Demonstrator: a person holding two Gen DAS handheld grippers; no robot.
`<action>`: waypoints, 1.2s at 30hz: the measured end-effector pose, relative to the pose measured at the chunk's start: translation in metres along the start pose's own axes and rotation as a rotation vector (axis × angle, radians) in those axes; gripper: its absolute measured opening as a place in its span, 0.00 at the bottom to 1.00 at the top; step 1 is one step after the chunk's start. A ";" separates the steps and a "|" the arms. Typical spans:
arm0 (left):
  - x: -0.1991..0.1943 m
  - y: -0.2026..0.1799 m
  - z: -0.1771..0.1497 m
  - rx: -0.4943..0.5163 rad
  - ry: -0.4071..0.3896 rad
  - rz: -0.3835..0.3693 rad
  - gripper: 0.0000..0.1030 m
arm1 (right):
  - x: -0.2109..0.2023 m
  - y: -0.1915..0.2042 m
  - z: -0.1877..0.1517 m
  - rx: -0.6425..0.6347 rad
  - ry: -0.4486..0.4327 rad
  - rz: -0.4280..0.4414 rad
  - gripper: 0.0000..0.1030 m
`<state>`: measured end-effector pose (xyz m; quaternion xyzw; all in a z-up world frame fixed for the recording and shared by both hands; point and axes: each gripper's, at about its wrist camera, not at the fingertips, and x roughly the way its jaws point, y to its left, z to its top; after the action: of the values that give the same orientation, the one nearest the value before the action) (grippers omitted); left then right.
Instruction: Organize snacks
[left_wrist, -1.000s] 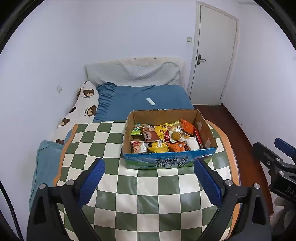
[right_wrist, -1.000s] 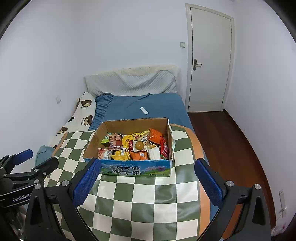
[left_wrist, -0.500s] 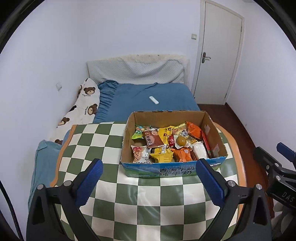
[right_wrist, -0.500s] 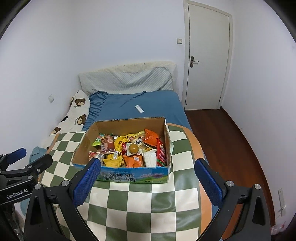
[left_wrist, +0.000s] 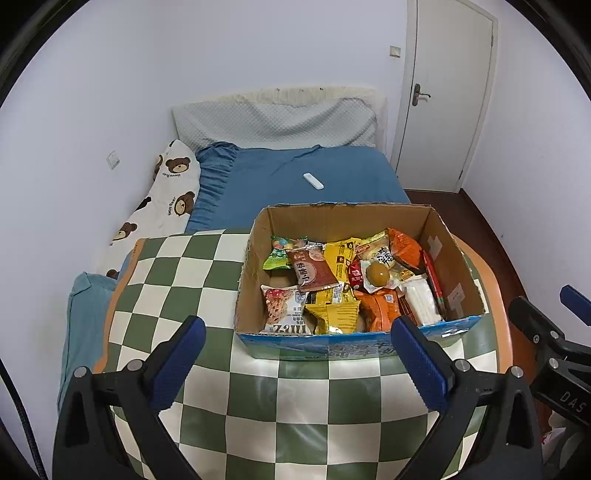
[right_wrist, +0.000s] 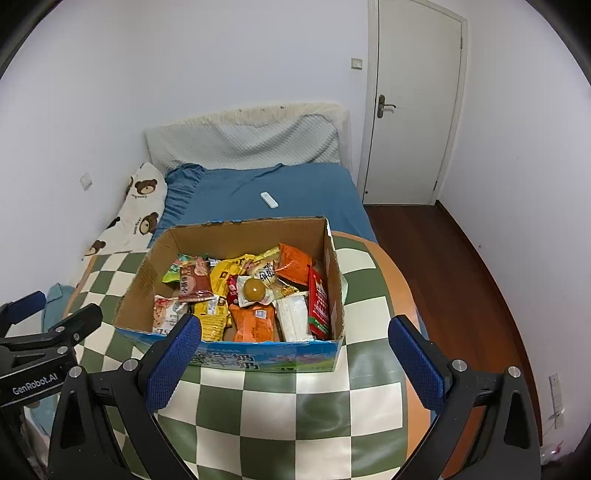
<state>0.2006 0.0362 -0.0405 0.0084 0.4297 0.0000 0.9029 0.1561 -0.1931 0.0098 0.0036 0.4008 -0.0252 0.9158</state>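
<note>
An open cardboard box (left_wrist: 448, 258) with a blue printed front stands on a round table with a green and white checkered cloth (left_wrist: 177, 266). It holds several snack packets: a brown one (left_wrist: 312, 271), yellow ones, orange ones (left_wrist: 380, 308), a white one and a round yellow sweet (left_wrist: 377, 274). The box also shows in the right wrist view (right_wrist: 236, 236). My left gripper (left_wrist: 299, 365) is open and empty, just in front of the box. My right gripper (right_wrist: 295, 362) is open and empty, at the box's front edge.
A bed with a blue sheet (left_wrist: 295, 173), a grey pillow and a bear-print pillow (left_wrist: 166, 199) lies behind the table. A white remote (left_wrist: 313, 181) lies on the bed. A white door (right_wrist: 413, 103) and dark wood floor (right_wrist: 461, 266) are to the right.
Both grippers have moved forward toward the box, which now looks larger and nearer. Both stay open and empty.
</note>
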 end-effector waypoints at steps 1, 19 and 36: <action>0.003 0.000 0.000 0.001 0.003 0.002 1.00 | 0.003 0.000 0.000 0.004 0.004 -0.001 1.00; 0.014 0.001 0.001 0.002 0.028 0.002 1.00 | 0.014 0.000 -0.003 0.007 0.027 -0.005 1.00; 0.005 -0.002 0.002 0.011 0.015 -0.009 1.00 | 0.008 -0.003 -0.005 0.028 0.033 0.009 1.00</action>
<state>0.2052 0.0340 -0.0434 0.0114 0.4365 -0.0062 0.8996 0.1578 -0.1960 0.0005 0.0187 0.4156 -0.0267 0.9090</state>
